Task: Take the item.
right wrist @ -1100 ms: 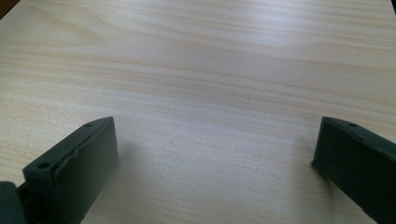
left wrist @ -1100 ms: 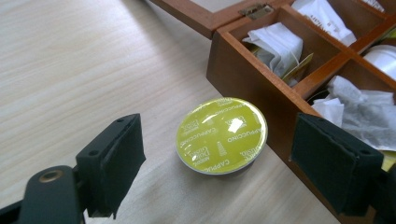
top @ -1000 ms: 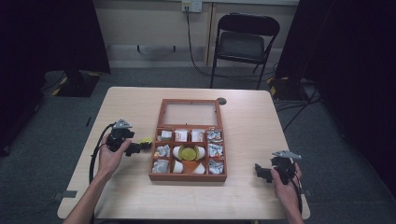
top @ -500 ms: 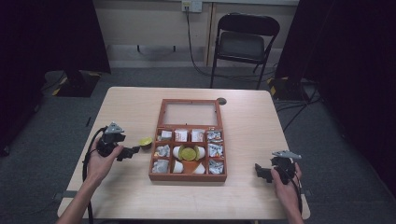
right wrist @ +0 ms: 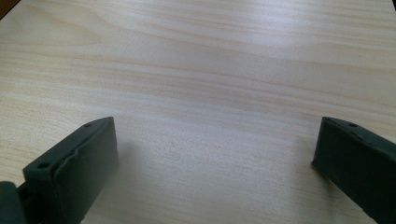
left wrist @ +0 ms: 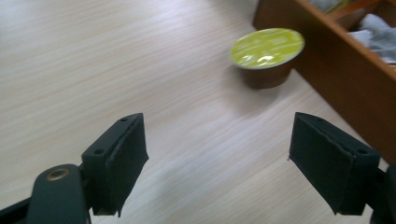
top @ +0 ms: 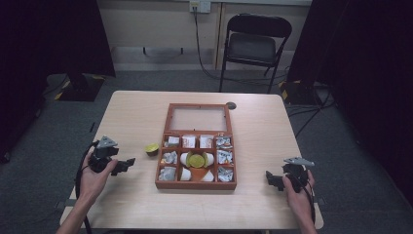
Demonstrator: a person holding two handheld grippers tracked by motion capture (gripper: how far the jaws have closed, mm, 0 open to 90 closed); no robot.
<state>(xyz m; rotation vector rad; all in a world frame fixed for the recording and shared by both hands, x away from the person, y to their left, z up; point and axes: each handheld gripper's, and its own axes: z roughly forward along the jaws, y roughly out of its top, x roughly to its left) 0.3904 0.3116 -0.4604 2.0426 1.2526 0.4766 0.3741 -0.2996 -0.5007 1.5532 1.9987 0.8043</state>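
A wooden compartment box (top: 197, 185) lies open at the table's middle, its glass lid (top: 198, 118) folded back. Wrapped tea bags and white pods fill its cells, and a yellow-green capsule (top: 196, 160) rests in the centre cell. Another yellow-green capsule (top: 151, 148) (left wrist: 266, 49) stands on the table just left of the box (left wrist: 345, 79). My left gripper (top: 127, 165) (left wrist: 229, 161) sits open and empty a short way back from that capsule. At the table's front right, my right gripper (top: 271, 179) (right wrist: 212, 161) is open over bare wood.
A small dark round grommet (top: 231, 105) sits in the table beyond the box's right corner. A black folding chair (top: 253, 46) stands behind the table (top: 272, 126). Cables trail from both grippers off the near edge.
My left gripper has let go of the yellow-green capsule beside the box and drawn back leftward and toward the person, jaws now open. The right gripper has stayed put.
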